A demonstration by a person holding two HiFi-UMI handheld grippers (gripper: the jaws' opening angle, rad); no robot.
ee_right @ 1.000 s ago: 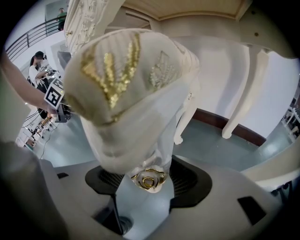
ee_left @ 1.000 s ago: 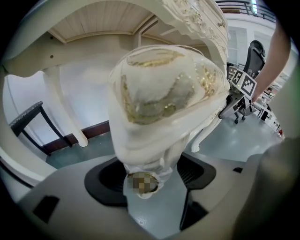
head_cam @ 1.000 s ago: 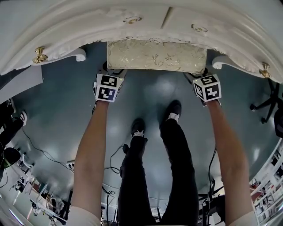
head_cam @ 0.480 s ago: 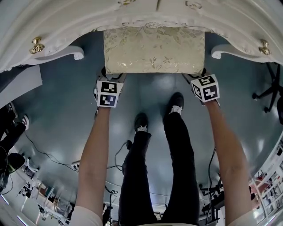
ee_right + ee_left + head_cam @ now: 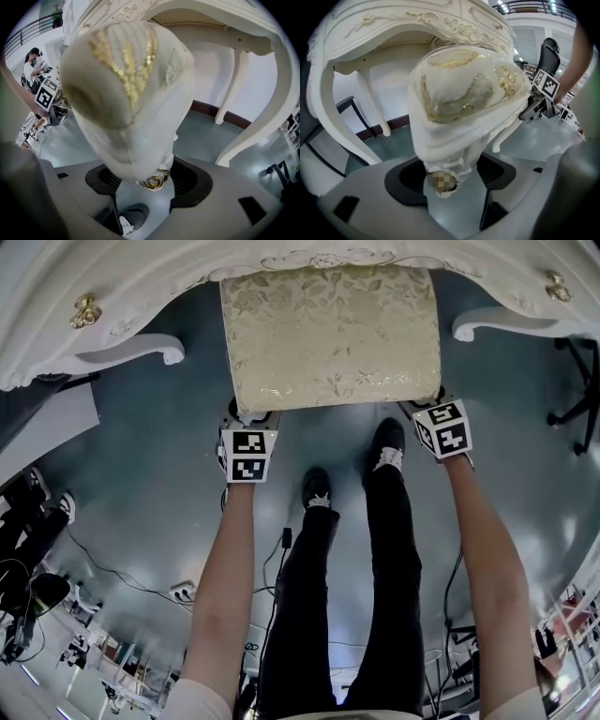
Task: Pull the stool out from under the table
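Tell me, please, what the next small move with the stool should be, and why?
Probably draw the stool straight back from the table, both sides evenly. The left gripper and the right gripper each clamp a near corner of it, and in the head view its far edge lies right at the table's front rim, so it looks not yet clear.

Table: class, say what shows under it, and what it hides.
The stool runs in under the table, with blue-grey floor either side. The tabletop covers the stool's far end and its far legs.
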